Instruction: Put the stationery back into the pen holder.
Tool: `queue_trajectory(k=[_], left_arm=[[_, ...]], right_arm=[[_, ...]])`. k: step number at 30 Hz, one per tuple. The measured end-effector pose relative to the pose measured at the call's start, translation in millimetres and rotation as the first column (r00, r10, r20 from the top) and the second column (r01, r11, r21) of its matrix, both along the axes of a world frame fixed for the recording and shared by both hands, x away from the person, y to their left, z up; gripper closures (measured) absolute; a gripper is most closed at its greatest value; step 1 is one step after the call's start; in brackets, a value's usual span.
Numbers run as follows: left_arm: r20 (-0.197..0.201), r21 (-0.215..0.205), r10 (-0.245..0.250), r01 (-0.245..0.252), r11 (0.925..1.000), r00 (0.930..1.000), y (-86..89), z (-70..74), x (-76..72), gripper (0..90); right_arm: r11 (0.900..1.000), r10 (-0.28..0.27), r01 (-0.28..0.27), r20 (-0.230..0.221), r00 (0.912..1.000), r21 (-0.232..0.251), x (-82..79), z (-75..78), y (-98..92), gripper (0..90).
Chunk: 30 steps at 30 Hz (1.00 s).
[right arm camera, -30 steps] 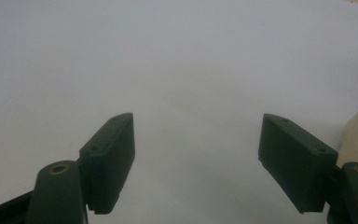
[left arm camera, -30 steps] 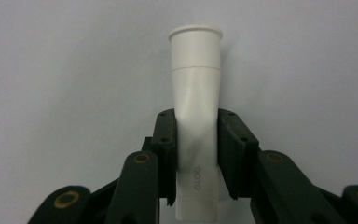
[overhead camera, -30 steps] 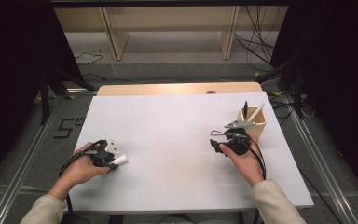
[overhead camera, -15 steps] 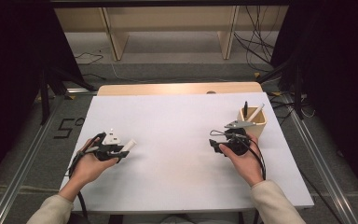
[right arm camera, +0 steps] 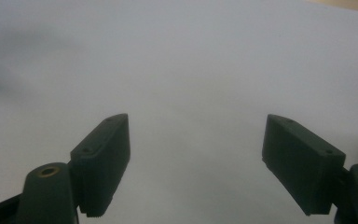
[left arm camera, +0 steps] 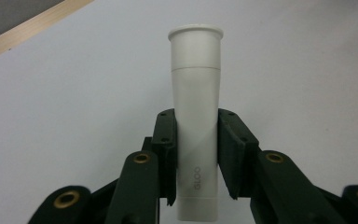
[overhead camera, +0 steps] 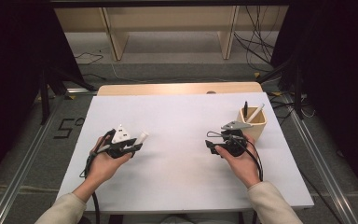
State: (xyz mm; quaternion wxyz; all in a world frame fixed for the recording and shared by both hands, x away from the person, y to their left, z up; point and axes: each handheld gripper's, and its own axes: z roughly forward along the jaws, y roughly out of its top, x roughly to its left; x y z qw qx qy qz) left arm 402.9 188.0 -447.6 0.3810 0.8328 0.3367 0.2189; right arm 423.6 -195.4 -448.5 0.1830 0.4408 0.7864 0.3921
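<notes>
The left gripper (left arm camera: 196,158) is clamped on a white glue stick (left arm camera: 196,126), both pads pressing the tube's lower body so that its long axis runs straight out along the jaws, cap end leading. In the high view the stick (overhead camera: 141,137) juts from that gripper (overhead camera: 131,147) towards the right and a little away from the person, over the left part of the white table (overhead camera: 177,116). The wooden pen cup (overhead camera: 252,125) stands well apart on the far right, just beside the right gripper (overhead camera: 210,143), whose jaws stand wide with nothing between them. Probably the stick belongs in that cup, though the cup's free space is hard to judge.
</notes>
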Motion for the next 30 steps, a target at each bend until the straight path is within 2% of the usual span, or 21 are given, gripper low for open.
queue_trajectory(k=[4,10,17,23,30], left_arm=[[0.011,-0.003,-0.014,0.014,0.9999,0.9998,-8.5,1.8,0.4,70.3],[0.023,-0.006,-0.029,0.029,0.9996,0.9993,-20.3,2.2,0.5,70.3],[0.065,-0.018,-0.029,0.030,0.9994,0.9974,-31.6,5.5,0.7,70.3],[0.065,-0.011,-0.055,0.056,0.9984,0.9964,-44.6,4.0,0.7,70.3],[0.073,-0.002,-0.086,0.086,0.9963,0.9936,-60.3,1.4,-1.8,70.3]], right_arm=[[0.999,0.018,-0.018,0.001,0.9998,0.032,-1.4,0.4,1.7,23.9],[0.999,0.034,-0.034,-0.008,0.9994,0.032,-2.9,-1.5,7.0,23.9],[0.996,0.041,-0.040,-0.018,0.9990,0.079,-4.5,-0.9,10.4,24.0],[0.993,0.069,-0.067,-0.025,0.9973,0.094,-6.5,-2.5,21.4,23.9],[0.975,0.098,-0.089,-0.037,0.9945,0.202,-4.7,-0.4,35.6,24.5]])
